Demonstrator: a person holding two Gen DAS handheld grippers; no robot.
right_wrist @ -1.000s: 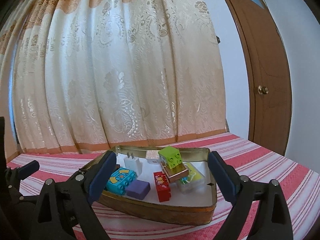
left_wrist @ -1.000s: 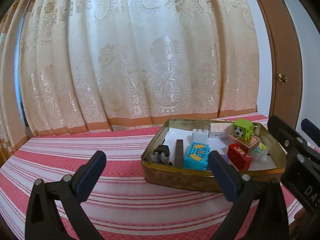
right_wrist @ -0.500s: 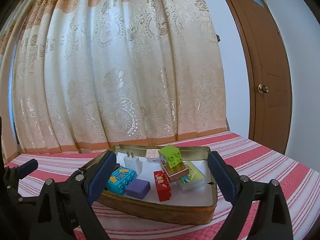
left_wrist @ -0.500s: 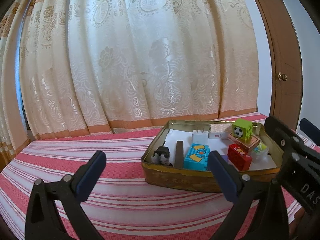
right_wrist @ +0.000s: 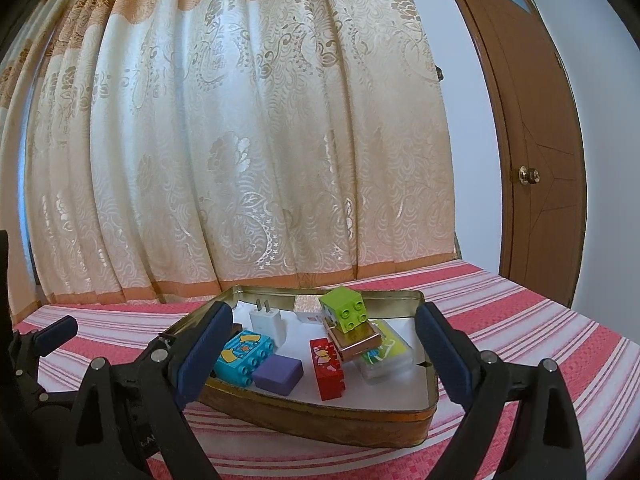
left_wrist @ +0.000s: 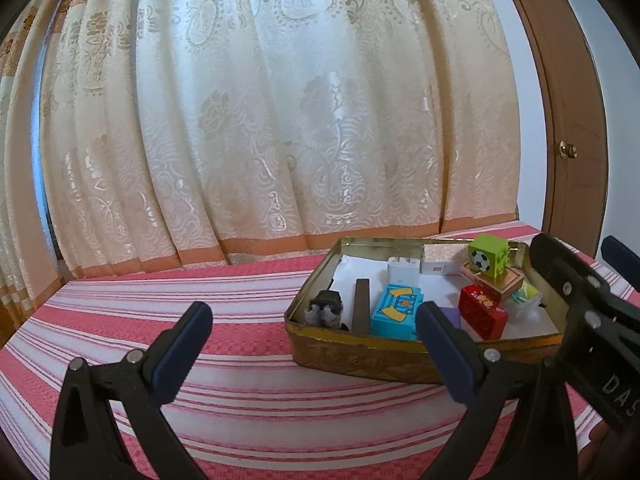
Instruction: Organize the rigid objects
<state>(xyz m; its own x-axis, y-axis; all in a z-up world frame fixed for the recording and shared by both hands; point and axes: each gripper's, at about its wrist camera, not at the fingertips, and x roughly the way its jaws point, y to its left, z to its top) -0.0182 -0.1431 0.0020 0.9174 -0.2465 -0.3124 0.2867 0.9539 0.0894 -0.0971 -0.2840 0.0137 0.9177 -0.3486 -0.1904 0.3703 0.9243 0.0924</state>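
A gold tin tray point(left_wrist: 360, 356) point(right_wrist: 320, 420) sits on the red striped cloth and holds small rigid items. Inside it lie a blue brick point(left_wrist: 396, 312) point(right_wrist: 244, 356), a red brick point(left_wrist: 482, 312) point(right_wrist: 326, 364), a green brick point(left_wrist: 488, 258) point(right_wrist: 346, 308) on a copper box, a white charger point(left_wrist: 404, 270) point(right_wrist: 266, 322), a purple block point(right_wrist: 278, 374), a dark bar point(left_wrist: 361, 308) and a grey clip point(left_wrist: 326, 306). My left gripper point(left_wrist: 312, 356) stands open, left of and in front of the tray. Over the tray's near rim my right gripper point(right_wrist: 324, 356) is open and empty.
A patterned cream curtain point(left_wrist: 280, 120) hangs behind the bed-like surface. A brown door point(right_wrist: 532, 160) with a knob stands at the right. Striped cloth point(left_wrist: 180, 292) stretches bare to the left of the tray. The right gripper's body point(left_wrist: 592, 320) shows at the left wrist view's right edge.
Both views have tilted slightly upward, so the tray sits a little lower in frame. Nothing in the tray has moved, and both grippers stay open.
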